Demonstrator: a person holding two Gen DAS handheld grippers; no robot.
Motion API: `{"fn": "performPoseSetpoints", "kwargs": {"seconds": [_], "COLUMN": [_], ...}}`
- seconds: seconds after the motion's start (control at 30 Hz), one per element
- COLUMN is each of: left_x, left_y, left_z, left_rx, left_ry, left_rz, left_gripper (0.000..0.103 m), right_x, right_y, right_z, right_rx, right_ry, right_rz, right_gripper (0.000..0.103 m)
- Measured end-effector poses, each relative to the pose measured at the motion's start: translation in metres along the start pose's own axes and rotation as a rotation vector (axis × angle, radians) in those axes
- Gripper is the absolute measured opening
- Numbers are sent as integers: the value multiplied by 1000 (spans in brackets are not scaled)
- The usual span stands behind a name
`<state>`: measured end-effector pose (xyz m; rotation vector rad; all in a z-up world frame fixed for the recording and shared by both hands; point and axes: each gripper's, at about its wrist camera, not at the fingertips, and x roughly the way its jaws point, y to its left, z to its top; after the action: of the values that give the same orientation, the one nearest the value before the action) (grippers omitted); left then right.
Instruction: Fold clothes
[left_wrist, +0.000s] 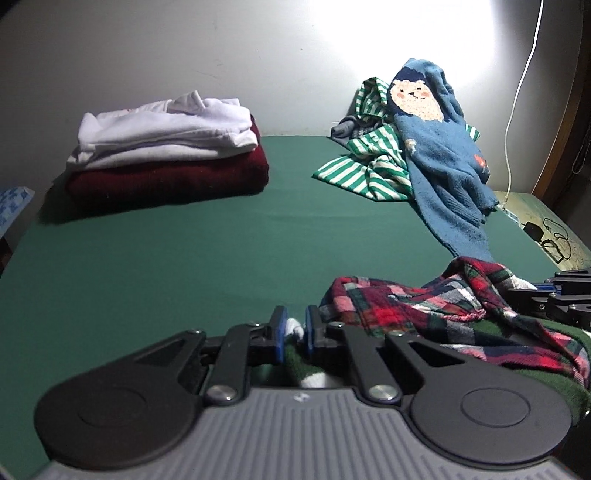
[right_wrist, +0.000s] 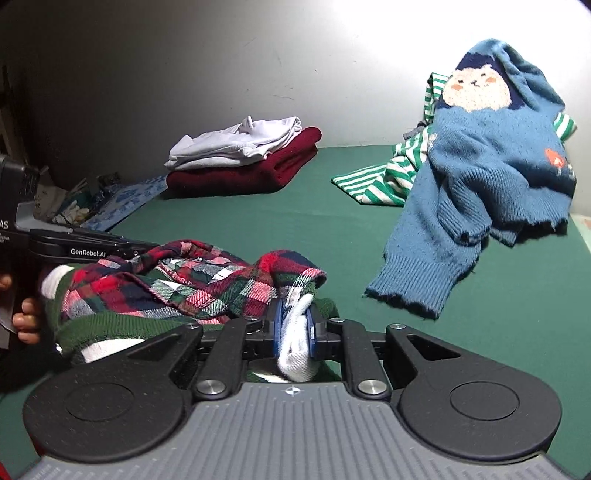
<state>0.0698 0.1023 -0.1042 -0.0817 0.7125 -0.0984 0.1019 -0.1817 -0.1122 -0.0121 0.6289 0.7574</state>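
1. Far ahead and to the left of the left hand-held gripper (left_wrist: 294, 334), a folded stack (left_wrist: 168, 147) sits on the green worktop (left_wrist: 184, 258): white garments on a dark red knit, squared up and done.
2. The left hand-held gripper is clamped on a small white-and-green fold of cloth; its blue pads (left_wrist: 279, 332) stand nearly together with the fabric pinched between them.
3. The plaid garment (left_wrist: 399, 310), red, green and white check with a green ribbed hem, lies bunched just to the right of that gripper. It stretches across to the right hand-held gripper (right_wrist: 294, 330), so its long axis runs from one gripper to the other.
4. The right hand-held gripper is clenched on a thick white fold at the garment's other end.
5. The cloth looks soft, light and limp; it will likely sag between the two grips. Hems or corners seem the surest holds.
6. Ahead and right of both grippers, a blue knit sweater (right_wrist: 491, 155) lies draped over a green-striped shirt (right_wrist: 384, 177), one sleeve trailing toward the grippers, unfolded.
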Motion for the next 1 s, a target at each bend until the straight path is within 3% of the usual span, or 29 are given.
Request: {"fn": "performPoseSetpoints", "kwargs": {"seconds": [0.07, 0.23, 0.37, 0.43, 0.47, 0.53, 0.63, 0.7, 0.73, 0.87, 1.0], "left_x": [3, -8, 16, 14, 13, 12, -13, -37, -50, -108, -127], "left_y": [0, -8, -15, -11, -9, -5, 3, 8, 8, -4, -42], "left_z": [2, 13, 3, 6, 8, 11, 17, 21, 21, 16, -9], "left_rx": [-1, 22, 77, 61, 54, 39, 38, 25, 20, 22, 63], "left_ry": [4, -29, 13, 9, 8, 4, -49, -97, -118, -174, -104], "left_rz": [-2, -38, 12, 15, 17, 21, 50, 71, 65, -35, -248], "left_gripper": [3, 4, 4, 3, 3, 8, 11, 29, 29, 29, 30], "right_x": [4, -7, 9, 12, 13, 10, -3, -8, -7, 6, 14], "right_y": [1, 27, 14, 12, 12, 12, 15, 16, 16, 21, 20], "right_z": [3, 7, -1, -2, -2, 3, 10, 14, 15, 8, 3], "right_rx": [1, -150, -68, -68, -64, -42, -47, -46, -45, -83, -53], "right_ry": [-4, -43, -42, -58, -60, -41, -82, -100, -95, -51, -59], "right_rz": [-17, -73, -78, -101, -120, -131, -144, -150, -150, -193, -216], "right_gripper": [14, 15, 16, 22, 30, 34, 35, 35, 35, 36, 42]}}
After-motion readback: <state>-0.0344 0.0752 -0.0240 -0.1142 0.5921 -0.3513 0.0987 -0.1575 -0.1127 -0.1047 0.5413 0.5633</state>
